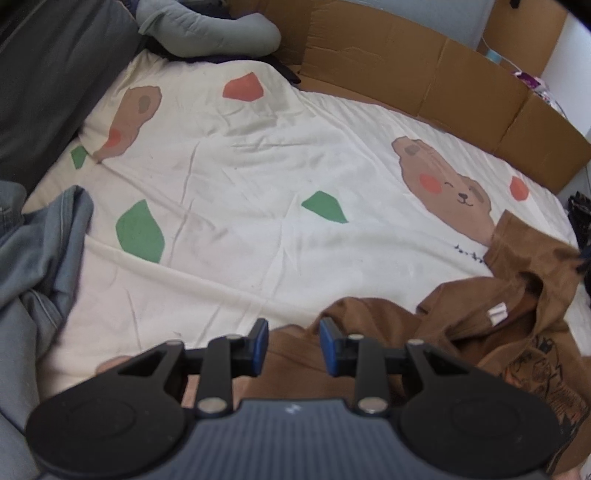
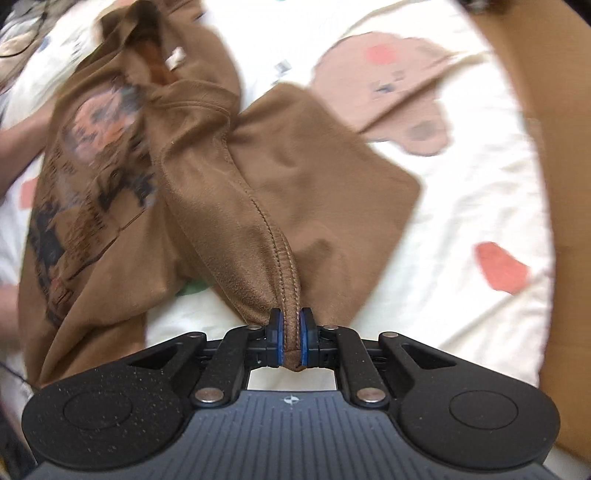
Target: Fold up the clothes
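A brown printed T-shirt [image 2: 207, 173] lies crumpled on a cream bedsheet [image 2: 461, 206] with bear and leaf prints. My right gripper [image 2: 291, 341] is shut on a stitched hem fold of the shirt and holds it lifted off the sheet. In the left wrist view the same shirt [image 1: 517, 325] lies at the lower right, its white neck label showing. My left gripper [image 1: 293, 345] is open, its blue pads apart just above the shirt's near edge, holding nothing.
Blue-grey jeans [image 1: 37, 266] lie at the sheet's left edge. A grey garment [image 1: 210, 29] and dark fabric [image 1: 48, 74] lie at the far left. A cardboard wall [image 1: 443, 77] borders the bed's far side and shows in the right wrist view [image 2: 546, 147].
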### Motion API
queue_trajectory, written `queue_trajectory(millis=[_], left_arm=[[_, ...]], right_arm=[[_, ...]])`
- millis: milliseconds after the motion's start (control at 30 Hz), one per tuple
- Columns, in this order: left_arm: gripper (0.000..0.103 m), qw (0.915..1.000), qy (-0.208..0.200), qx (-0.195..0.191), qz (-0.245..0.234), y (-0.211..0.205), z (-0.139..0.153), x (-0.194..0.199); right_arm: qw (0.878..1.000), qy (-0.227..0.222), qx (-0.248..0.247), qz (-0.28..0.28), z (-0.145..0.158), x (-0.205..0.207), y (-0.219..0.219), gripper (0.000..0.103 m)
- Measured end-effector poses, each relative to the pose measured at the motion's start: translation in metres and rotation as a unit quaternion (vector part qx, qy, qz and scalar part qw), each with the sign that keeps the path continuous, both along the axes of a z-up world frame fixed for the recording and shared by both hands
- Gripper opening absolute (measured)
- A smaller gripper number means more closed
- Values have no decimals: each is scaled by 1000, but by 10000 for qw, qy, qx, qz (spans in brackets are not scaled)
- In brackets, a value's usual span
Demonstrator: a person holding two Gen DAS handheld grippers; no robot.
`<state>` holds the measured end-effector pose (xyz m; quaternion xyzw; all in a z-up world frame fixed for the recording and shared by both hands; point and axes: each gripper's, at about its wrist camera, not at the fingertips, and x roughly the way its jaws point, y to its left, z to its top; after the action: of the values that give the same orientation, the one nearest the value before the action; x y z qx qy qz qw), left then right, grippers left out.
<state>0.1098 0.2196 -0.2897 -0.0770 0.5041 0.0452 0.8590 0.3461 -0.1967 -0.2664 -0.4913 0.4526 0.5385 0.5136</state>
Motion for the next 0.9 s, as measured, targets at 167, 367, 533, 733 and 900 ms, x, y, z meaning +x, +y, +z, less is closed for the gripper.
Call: queue_trajectory(millis=[167,367,533,733,900], left_arm=[[33,9988,156,292,-355,4,-6,2],[41,9946,412,497,-807,6,-19,10],[56,9955,605,152,-709,8,-40,13],[49,9932,583,-223,-979,-7,-56,14],[8,9894,632,-123,-1299,-17,-54,14]], right_arm=[[9962,-494,304,-650,10,0,-6,7],[9838,-1029,433,-1402,15,5,-20,7],[9699,-1404,428,-1942,13,14,-32,6],[9446,-1634,575,-2788,-2,4,-46,6],[9135,-1754,985,-3537,-6,-14,-52,6]])
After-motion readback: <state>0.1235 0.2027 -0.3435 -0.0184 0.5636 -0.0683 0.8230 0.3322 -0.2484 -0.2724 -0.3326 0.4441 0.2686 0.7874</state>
